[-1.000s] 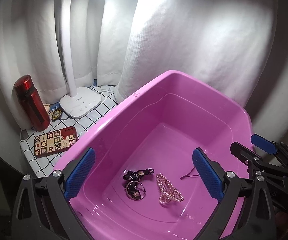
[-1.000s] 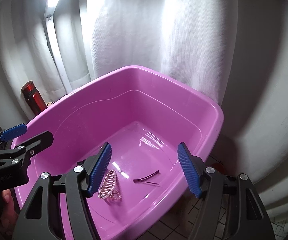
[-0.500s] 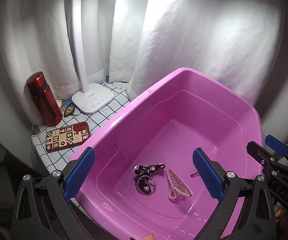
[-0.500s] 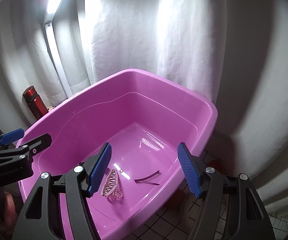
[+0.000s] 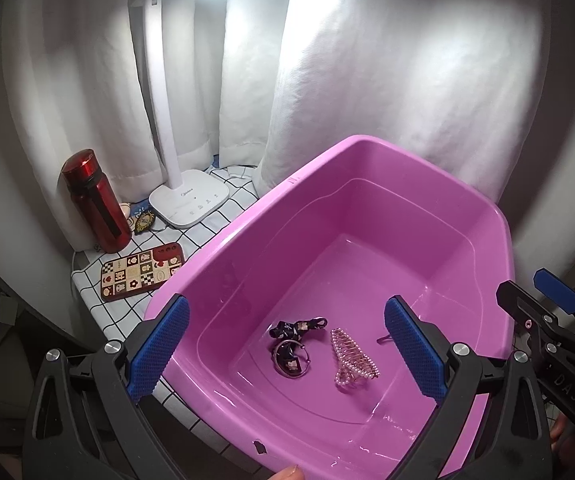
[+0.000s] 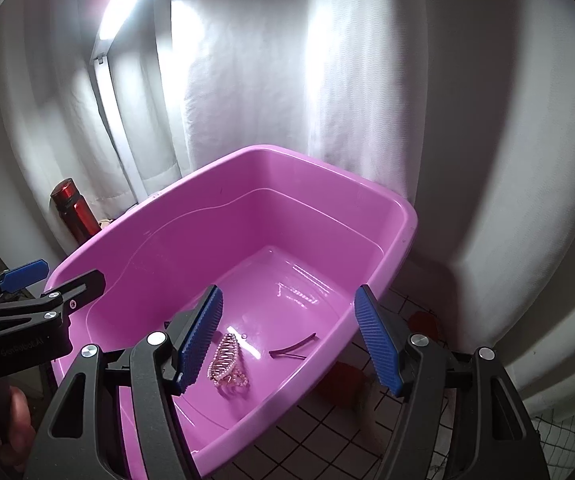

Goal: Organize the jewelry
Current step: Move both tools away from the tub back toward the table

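Note:
A pink plastic tub (image 5: 391,152) (image 6: 327,168) holds jewelry on its floor: a dark patterned scrunchie with a ring (image 5: 291,350), a pearl hair claw (image 5: 351,356) (image 6: 227,364) and a thin dark hair pin (image 6: 293,350) (image 5: 383,338). My left gripper (image 5: 285,350) is open and empty, held above the tub's near side. My right gripper (image 6: 289,338) is open and empty, above the tub's near right part. Each gripper shows at the edge of the other's view.
A white desk lamp (image 5: 189,204), a red bottle (image 5: 95,204) (image 6: 73,210) and a patterned phone case (image 5: 141,272) sit on a checked cloth (image 5: 215,228) left of the tub. White curtains hang behind. A red object (image 6: 423,322) lies right of the tub.
Both grippers have pulled back and up from the tub, so more of the tub and the table at the left shows. Both stay open. The jewelry has not moved.

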`<state>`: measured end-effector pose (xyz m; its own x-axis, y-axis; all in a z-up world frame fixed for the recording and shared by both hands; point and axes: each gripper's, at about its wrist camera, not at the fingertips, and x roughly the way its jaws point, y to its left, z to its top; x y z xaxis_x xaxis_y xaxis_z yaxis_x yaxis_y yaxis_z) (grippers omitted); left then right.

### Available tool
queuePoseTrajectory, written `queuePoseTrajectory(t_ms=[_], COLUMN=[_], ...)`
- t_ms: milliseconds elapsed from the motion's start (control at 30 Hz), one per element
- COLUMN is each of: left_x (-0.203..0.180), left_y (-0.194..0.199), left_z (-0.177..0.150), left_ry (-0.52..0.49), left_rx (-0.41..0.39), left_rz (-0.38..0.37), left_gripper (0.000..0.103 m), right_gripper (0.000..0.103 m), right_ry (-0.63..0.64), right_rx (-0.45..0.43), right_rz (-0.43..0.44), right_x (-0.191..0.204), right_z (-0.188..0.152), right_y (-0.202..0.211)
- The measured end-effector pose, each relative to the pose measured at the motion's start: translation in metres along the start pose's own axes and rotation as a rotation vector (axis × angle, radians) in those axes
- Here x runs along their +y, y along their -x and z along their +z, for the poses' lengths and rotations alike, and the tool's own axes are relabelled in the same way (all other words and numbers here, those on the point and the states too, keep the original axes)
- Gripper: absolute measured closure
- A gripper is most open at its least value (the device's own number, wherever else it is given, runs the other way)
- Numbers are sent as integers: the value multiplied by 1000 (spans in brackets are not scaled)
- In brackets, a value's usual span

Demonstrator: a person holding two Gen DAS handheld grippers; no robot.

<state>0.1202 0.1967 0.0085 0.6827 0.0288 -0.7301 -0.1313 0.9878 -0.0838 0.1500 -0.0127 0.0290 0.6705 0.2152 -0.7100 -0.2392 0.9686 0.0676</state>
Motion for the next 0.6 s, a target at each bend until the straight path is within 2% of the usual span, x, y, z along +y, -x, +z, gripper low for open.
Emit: queuePoseTrajectory(t_ms=[333, 600], left_x=[-19, -52], left_y=[22, 37], left_z=[-12, -29], left_ry=[-38, -91], left_rx=[-14, 4], left_rz=[-22, -88], left_gripper=[7, 7], right_gripper=[37, 37], right_ry=[-36, -98], right_rx=[-21, -22], right_rz=[-15, -62], right_x=[-14, -50], right_z=[-20, -56], right_y=[27, 59])
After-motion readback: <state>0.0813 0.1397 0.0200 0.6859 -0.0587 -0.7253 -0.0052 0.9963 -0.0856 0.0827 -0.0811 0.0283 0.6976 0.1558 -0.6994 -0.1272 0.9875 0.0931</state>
